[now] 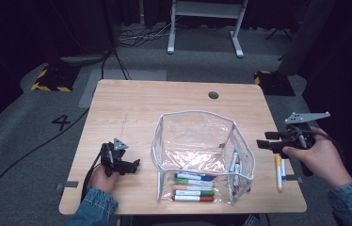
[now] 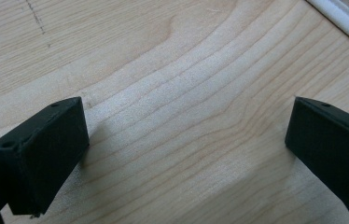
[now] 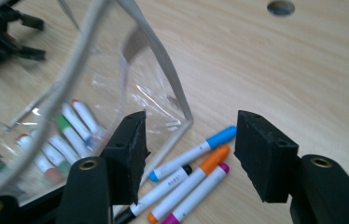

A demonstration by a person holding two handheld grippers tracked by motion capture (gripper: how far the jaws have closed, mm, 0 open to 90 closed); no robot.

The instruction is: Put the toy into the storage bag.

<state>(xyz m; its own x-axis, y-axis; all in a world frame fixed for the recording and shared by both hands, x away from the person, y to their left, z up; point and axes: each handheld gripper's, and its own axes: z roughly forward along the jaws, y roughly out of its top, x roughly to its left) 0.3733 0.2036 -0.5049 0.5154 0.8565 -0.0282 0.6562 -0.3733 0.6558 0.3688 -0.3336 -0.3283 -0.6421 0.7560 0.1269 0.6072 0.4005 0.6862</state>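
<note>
Four markers [image 3: 189,179] on table, under open empty right gripper [image 3: 189,158].

The high view looks forward and down from above the person's side onto the whole wooden table [image 1: 117,108], with the floor and a desk frame beyond it. It stands far enough back to take in both forearms and the clear pouch [image 1: 197,150] at the table's middle.

The left gripper view sits very close over the tabletop [image 2: 172,70], looking down along its own two black jaws, with the white pouch edge [image 2: 340,21] crossing its upper right corner.

The right gripper view looks slantwise down and across the table from the right side, close to the markers [image 3: 196,172] lying beside the pouch [image 3: 116,70]. It shares the pouch, the table's round hole [image 3: 280,7] and the left gripper [image 3: 4,32] with the high view.
</note>
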